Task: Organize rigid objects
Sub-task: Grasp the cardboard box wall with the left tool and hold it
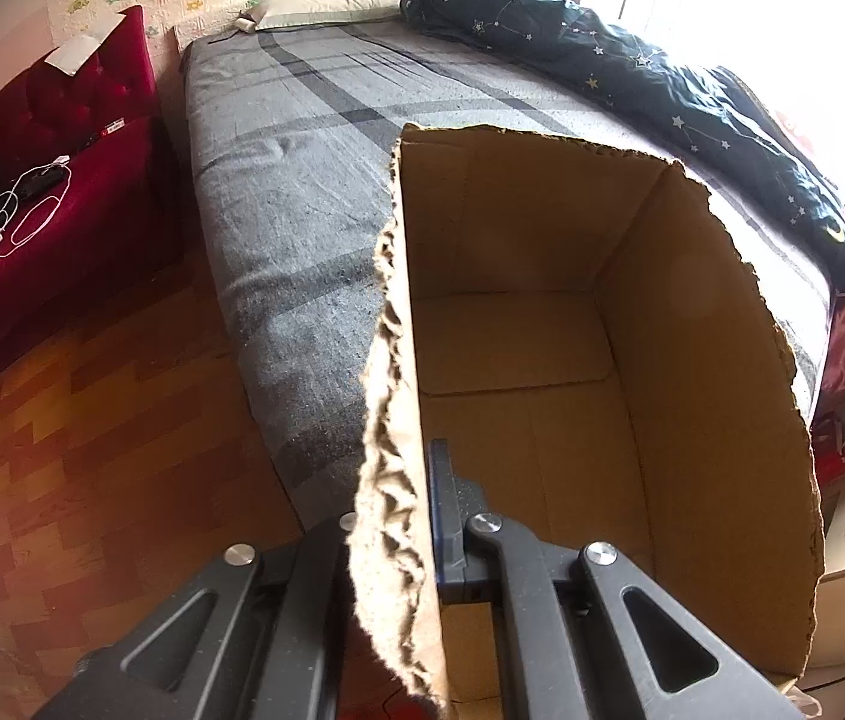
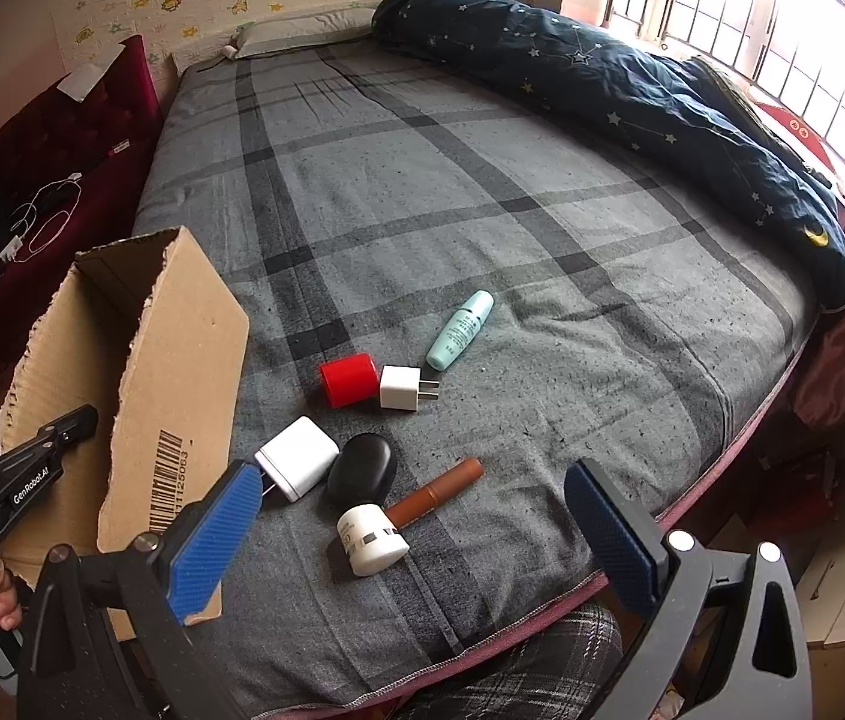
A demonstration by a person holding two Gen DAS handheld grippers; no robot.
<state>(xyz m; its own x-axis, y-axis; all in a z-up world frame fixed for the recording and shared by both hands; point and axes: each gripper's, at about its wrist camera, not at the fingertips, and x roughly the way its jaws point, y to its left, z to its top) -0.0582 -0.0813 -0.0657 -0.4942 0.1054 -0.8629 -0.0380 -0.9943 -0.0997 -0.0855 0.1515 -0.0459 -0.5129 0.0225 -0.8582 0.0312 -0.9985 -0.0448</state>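
Note:
My left gripper is shut on the torn left wall of an empty cardboard box, holding it off the bed's left edge; box and left gripper also show in the right wrist view. My right gripper is open and empty above the bed's near edge. Before it lie a white jar, a black case, a brown tube, a large white charger, a red cap, a small white plug and a mint bottle.
The grey plaid bed carries a dark star-print duvet along the window side and a pillow at the head. A red bench with cables stands left. Wood floor lies below the box.

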